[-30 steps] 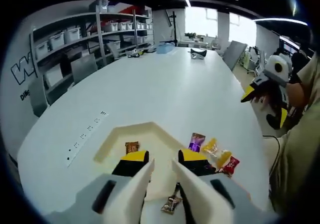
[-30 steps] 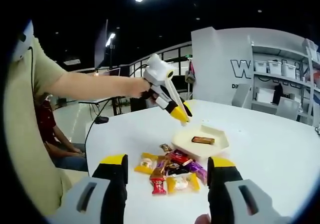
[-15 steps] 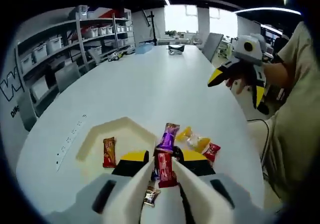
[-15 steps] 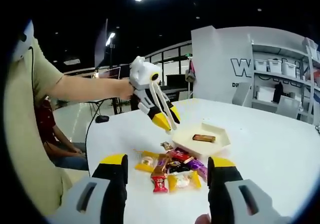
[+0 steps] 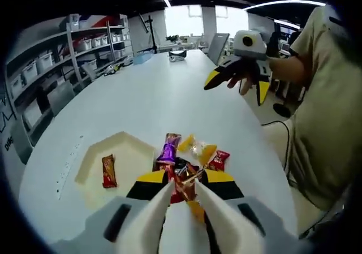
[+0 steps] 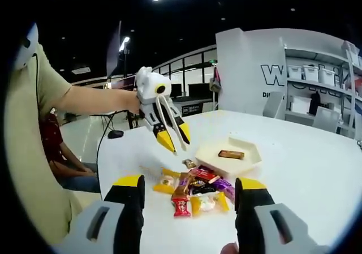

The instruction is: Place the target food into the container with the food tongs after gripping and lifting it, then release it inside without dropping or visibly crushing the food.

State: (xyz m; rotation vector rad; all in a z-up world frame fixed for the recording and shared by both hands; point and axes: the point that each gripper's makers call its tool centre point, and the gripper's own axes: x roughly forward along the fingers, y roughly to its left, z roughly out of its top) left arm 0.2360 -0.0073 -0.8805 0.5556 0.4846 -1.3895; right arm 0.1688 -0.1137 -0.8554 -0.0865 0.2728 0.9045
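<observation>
A pile of wrapped candies (image 5: 189, 152) (image 6: 195, 190) lies on the white table beside a cream tray (image 5: 127, 149) (image 6: 244, 162). One brown-red bar (image 5: 108, 171) (image 6: 231, 154) lies in the tray. My left gripper (image 5: 184, 186) carries white tongs with a narrow gap and nothing between them. In the right gripper view, the left gripper (image 6: 174, 138) hangs above the near edge of the pile, clear of the candies. My right gripper (image 6: 189, 182) stands wide open, short of the pile. In the left gripper view, a hand holds the right gripper (image 5: 237, 76) up off the table at the right.
Shelves with storage bins (image 5: 51, 67) (image 6: 317, 78) line the wall past the table. A seated person in red (image 6: 56, 152) is beyond the table's edge. Small items (image 5: 177, 55) stand at the table's far end. The holder's sleeve (image 5: 328, 95) bounds the right side.
The left gripper has swung from over the tray to above the candy pile, and its tongs now point down at the pile's near edge. The right gripper has kept still.
</observation>
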